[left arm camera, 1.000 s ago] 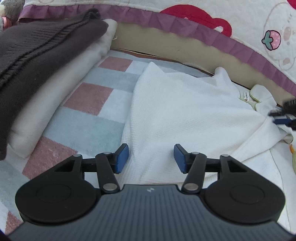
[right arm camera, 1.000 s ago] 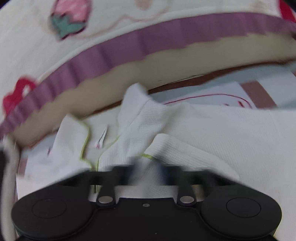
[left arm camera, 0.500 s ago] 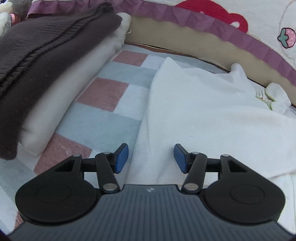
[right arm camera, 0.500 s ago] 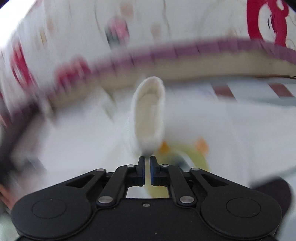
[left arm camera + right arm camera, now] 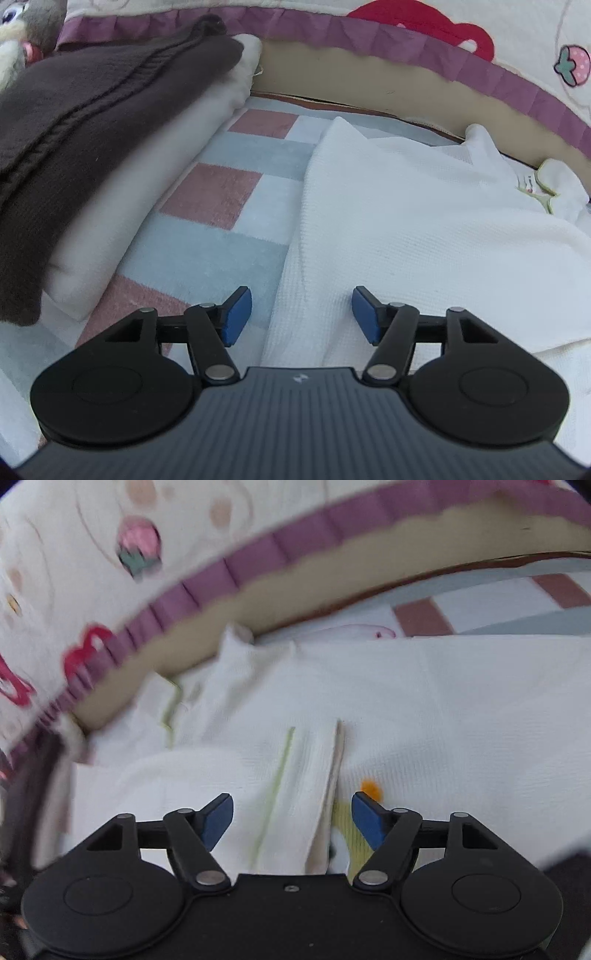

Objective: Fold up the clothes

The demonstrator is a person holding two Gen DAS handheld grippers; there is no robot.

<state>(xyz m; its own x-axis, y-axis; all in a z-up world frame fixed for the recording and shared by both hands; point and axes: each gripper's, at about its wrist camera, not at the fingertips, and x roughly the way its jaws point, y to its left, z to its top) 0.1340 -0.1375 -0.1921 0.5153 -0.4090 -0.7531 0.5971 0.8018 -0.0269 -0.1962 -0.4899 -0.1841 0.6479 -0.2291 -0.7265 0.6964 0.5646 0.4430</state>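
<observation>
A white waffle-knit garment [image 5: 424, 221] lies spread on a checked pink and blue blanket [image 5: 218, 225]. My left gripper [image 5: 301, 315] hovers over the garment's near left edge, its jaws opening, with nothing pinched between the blue pads. In the right wrist view the same white garment [image 5: 443, 701] shows a folded flap with a green trim line and an orange and yellow print. My right gripper [image 5: 291, 821] stands above that flap, its jaws opening wide, the cloth lying free under them.
A dark brown knit [image 5: 74, 122] rests on a folded cream cloth [image 5: 155, 184] at the left. A quilt with a purple frill [image 5: 406, 40] and a tan mattress edge [image 5: 369, 85] border the far side. A plush toy [image 5: 22, 26] sits in the top left corner.
My right gripper was shut on a raised fold of the white garment, carried it across, and has let go; the fold now lies flat. The left gripper's pads stand slightly wider apart.
</observation>
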